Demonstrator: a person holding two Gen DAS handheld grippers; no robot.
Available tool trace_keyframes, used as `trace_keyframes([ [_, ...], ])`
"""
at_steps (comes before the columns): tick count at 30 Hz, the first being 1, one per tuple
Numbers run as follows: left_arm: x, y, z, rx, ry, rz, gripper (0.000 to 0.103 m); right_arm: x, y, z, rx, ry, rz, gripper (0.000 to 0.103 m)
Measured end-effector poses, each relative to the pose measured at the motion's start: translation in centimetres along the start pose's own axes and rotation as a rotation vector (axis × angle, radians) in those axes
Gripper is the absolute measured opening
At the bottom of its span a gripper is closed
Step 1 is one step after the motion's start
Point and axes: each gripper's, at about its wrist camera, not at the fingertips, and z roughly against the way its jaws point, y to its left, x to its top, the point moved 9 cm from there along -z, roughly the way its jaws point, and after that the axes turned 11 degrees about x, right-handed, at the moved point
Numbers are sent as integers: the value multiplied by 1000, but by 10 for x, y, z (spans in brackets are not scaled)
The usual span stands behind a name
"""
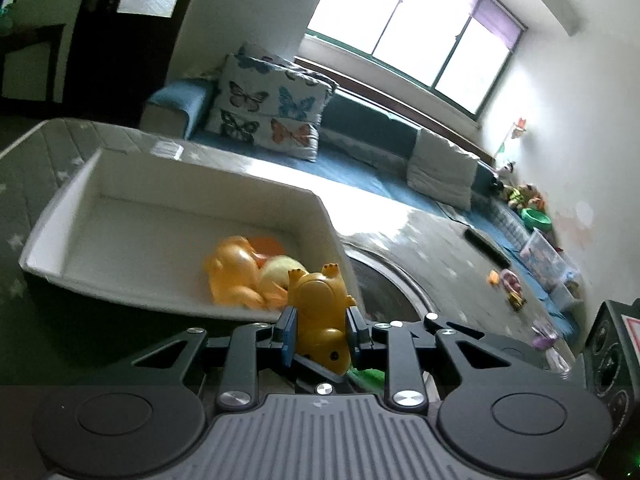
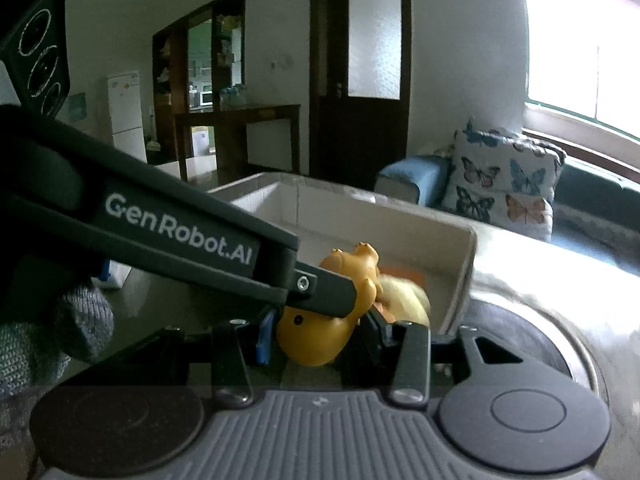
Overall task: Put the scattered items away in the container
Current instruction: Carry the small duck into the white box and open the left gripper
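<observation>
My left gripper is shut on a yellow-orange toy figure, held upside down at the near rim of the white container. In the container lie an orange toy and a pale yellow one. In the right wrist view the same yellow-orange toy figure sits between my right gripper's fingers, with the left gripper's body crossing in front of it. The container lies just beyond it. I cannot tell whether the right fingers press on the toy.
The container sits on a grey star-patterned mat. A blue sofa with a butterfly cushion runs along the window wall. Small toys and a clear box lie on the floor at right. A dark door stands behind.
</observation>
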Motion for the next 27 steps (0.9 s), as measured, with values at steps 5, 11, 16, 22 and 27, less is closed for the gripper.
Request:
trace_keyframes([
  [5,21,23,-12,34,-12,25,27,21,-3,-31,28,2,8,43],
  [11,37,53,-32,59,4,81,27,35,-5,-69,62,28,9,43],
  [16,38,76,-50,72,37,132,27,34,-4,-98,95,72,3,43],
  [22,35,89,-60,76,52,157,27,26,-2,-119,115,109,-11,43],
  [27,35,94,-61,82,54,180,27,23,-4,-123,130,114,-42,43],
])
